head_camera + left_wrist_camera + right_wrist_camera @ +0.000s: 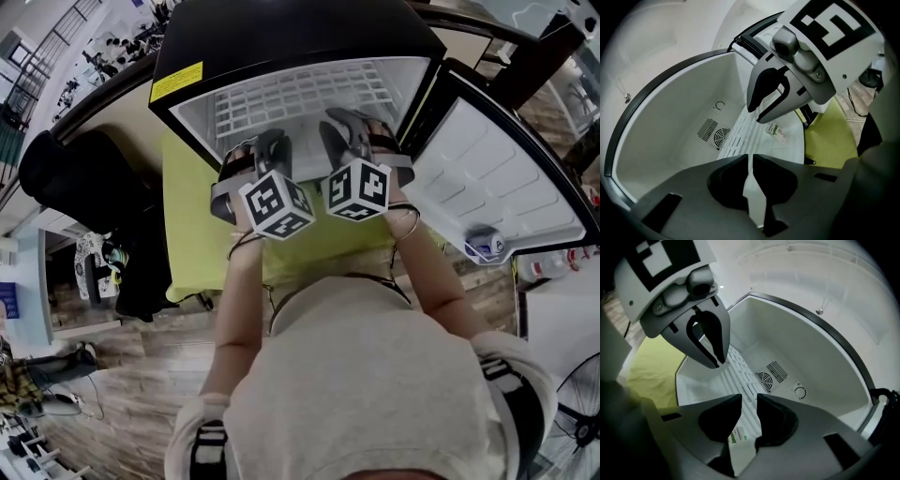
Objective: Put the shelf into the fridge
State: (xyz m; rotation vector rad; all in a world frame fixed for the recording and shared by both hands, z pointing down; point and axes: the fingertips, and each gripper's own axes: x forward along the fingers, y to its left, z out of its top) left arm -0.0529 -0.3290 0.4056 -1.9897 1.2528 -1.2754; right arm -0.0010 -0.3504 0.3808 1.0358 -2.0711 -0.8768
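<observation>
The black fridge (281,37) lies open in front of me, and the white slotted shelf (300,98) rests inside it. Both grippers reach in over the shelf's front edge. The left gripper (270,141) hangs just above the shelf (740,136). Its jaws are a thin slit apart, and only the white shelf surface shows through the slit. Beside it, the right gripper (342,117) has a wider gap. Through that gap I see the shelf (736,371) and its green-printed label (737,435). Neither gripper holds anything. Each gripper view shows the other gripper above the shelf.
The fridge door (487,178) stands swung open to the right, with a small blue-and-white item (483,244) in its pocket. A round fan vent (765,379) sits on the back wall. A yellow-green cloth (197,234) covers the table under the fridge.
</observation>
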